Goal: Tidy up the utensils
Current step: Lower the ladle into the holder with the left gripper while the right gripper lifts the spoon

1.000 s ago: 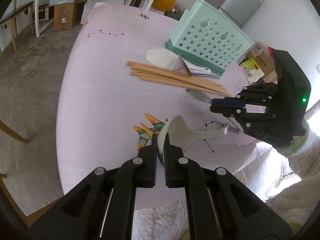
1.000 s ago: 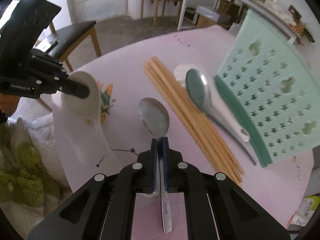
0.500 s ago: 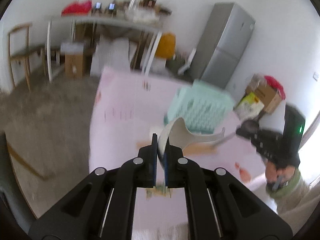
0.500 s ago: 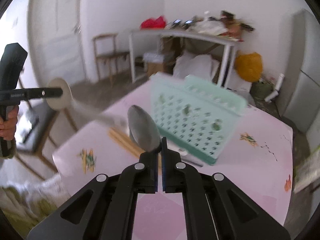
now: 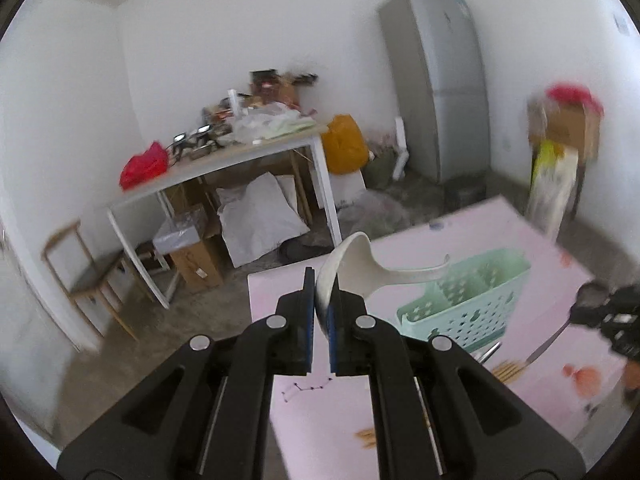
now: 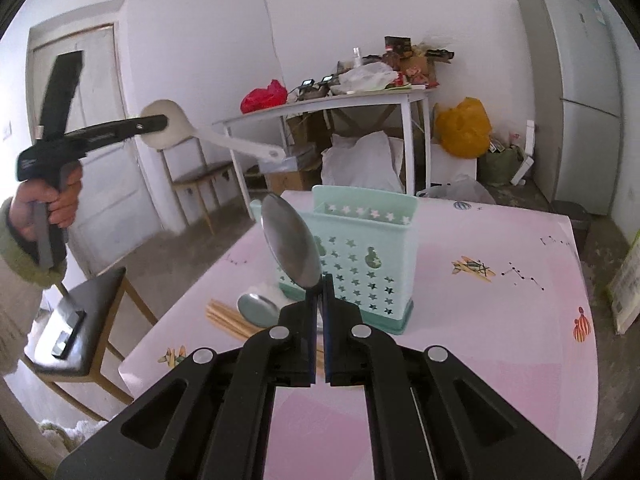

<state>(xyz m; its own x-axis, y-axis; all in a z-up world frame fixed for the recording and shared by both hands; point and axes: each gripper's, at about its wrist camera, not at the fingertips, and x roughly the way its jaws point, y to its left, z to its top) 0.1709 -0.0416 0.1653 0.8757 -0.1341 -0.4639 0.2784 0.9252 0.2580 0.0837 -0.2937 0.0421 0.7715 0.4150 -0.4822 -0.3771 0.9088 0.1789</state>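
My left gripper (image 5: 320, 312) is shut on a white ceramic spoon (image 5: 360, 264), held high above the pink table with the handle pointing right. It also shows in the right wrist view (image 6: 160, 126) at upper left with the white spoon (image 6: 224, 140). My right gripper (image 6: 319, 312) is shut on a metal spoon (image 6: 290, 246), bowl up, in front of the mint green utensil holder (image 6: 368, 268). The holder (image 5: 468, 300) stands upright on the table. The right gripper (image 5: 612, 316) shows blurred at the far right of the left wrist view.
Wooden chopsticks (image 6: 230, 320) and another metal spoon (image 6: 258, 310) lie on the pink table (image 6: 480, 320) left of the holder. A black-seated chair (image 6: 76, 320) stands at the table's left. A white cluttered table (image 6: 332, 104) and a fridge (image 6: 580, 92) stand behind.
Both grippers have lifted their spoons off the table and risen high. The green holder, lying tipped a second ago, now stands upright.
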